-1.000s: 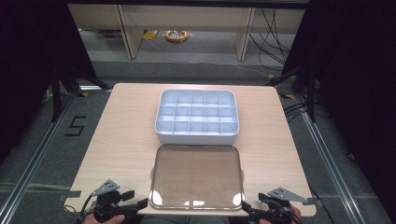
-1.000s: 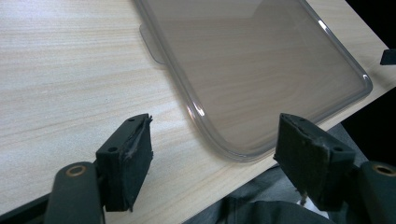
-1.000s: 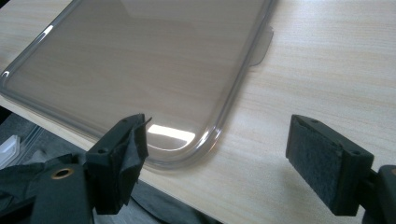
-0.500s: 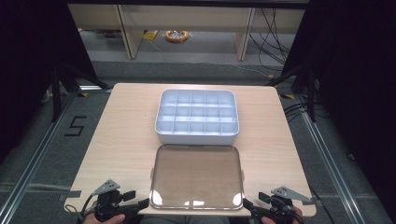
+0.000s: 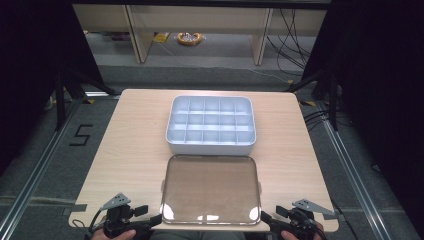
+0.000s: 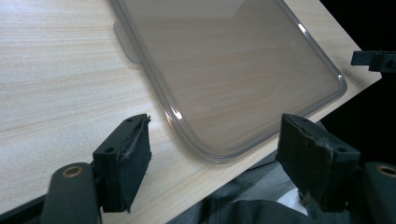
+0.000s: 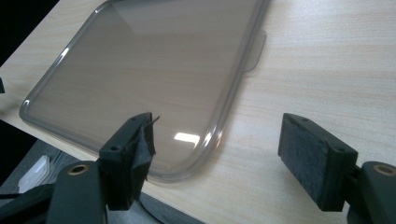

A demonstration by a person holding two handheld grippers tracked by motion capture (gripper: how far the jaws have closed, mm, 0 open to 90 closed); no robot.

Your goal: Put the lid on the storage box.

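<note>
Beyond lid, compartment box, high view

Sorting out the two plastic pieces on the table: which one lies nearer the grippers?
The flat clear smoky plastic lid, at the table's near edge between both grippers. The white compartmented plastic box sits farther back, beyond it.
</note>
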